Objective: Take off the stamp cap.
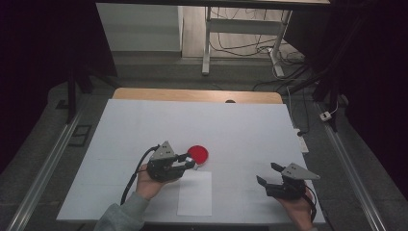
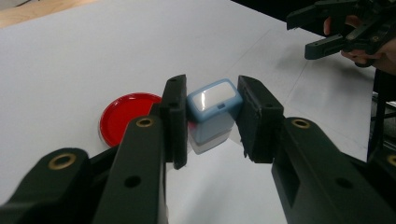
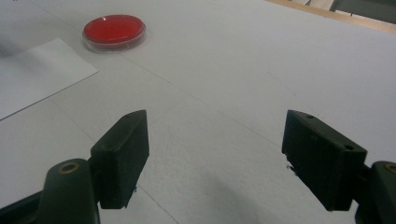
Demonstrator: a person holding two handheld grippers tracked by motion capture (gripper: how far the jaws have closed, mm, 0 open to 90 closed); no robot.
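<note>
Two pads of the left gripper (image 2: pixel 212 119) pinch a blue stamp (image 2: pixel 212 109), its base hidden; it perhaps overlaps the red ink pad (image 2: pixel 123 114) at centre-left. Right gripper (image 3: pixel 215 158): jaws spread, empty.

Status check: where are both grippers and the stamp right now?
Left gripper shut on blue stamp, beside red ink pad. Right gripper open, empty, over bare table. White paper unobstructed.

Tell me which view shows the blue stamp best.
The left gripper view: the blue stamp sits large and sharp, clamped between the left gripper's jaws, near the red ink pad. In the high view the gripper and hand cover it. The right gripper view looks at the pad and paper instead.
</note>
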